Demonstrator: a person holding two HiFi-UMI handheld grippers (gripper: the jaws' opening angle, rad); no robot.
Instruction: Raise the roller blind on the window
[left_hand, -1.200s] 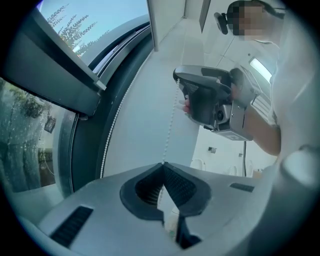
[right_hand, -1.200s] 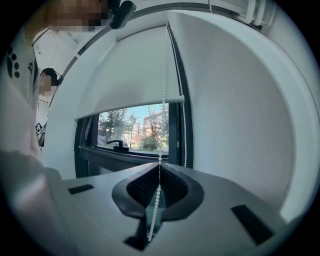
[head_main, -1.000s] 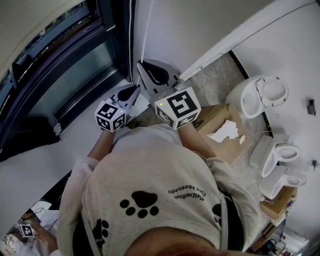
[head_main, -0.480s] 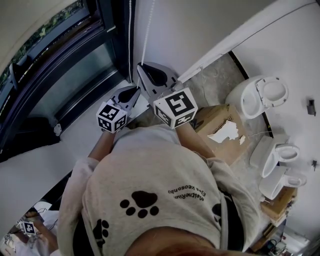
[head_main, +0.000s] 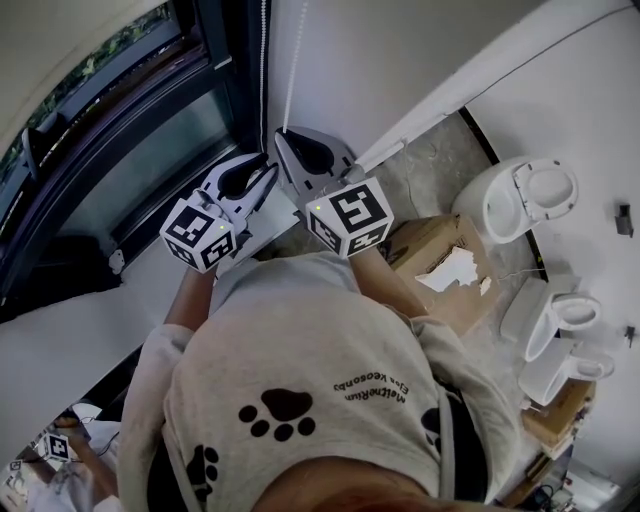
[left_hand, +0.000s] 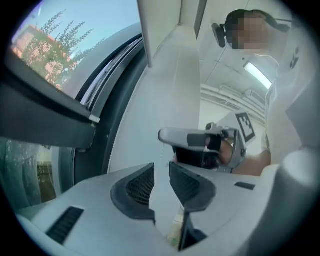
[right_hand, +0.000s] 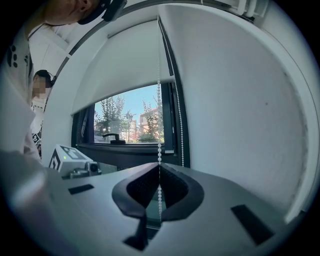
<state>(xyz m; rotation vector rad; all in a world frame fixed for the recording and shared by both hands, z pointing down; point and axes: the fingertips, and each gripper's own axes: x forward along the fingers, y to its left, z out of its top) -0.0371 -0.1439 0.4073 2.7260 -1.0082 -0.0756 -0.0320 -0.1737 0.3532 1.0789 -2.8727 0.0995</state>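
Observation:
The white roller blind (right_hand: 120, 70) covers the upper part of the window (right_hand: 132, 120). Its bead chain (right_hand: 159, 100) hangs down the dark frame in two strands. My right gripper (right_hand: 159, 172) is shut on the nearer strand, which passes straight between its pads. In the head view the right gripper (head_main: 283, 135) sits at the chain's (head_main: 292, 70) lower end, close to the wall. My left gripper (head_main: 262, 172) is just left of it and a little lower. Its jaws are opening, and the left gripper (left_hand: 161, 175) has nothing between its pads. It faces the right gripper (left_hand: 200, 145).
A white sill (head_main: 130, 290) runs below the dark window frame (head_main: 150, 110). To the right, on the floor, stand a torn cardboard box (head_main: 440, 255) and several white toilets (head_main: 525, 195). A window handle (right_hand: 112, 136) sticks out from the frame. A person stands behind at the left.
My left gripper has opened, let go of the chain and shifted left, away from the right gripper. The right gripper has stayed shut on the chain, nearly in place.

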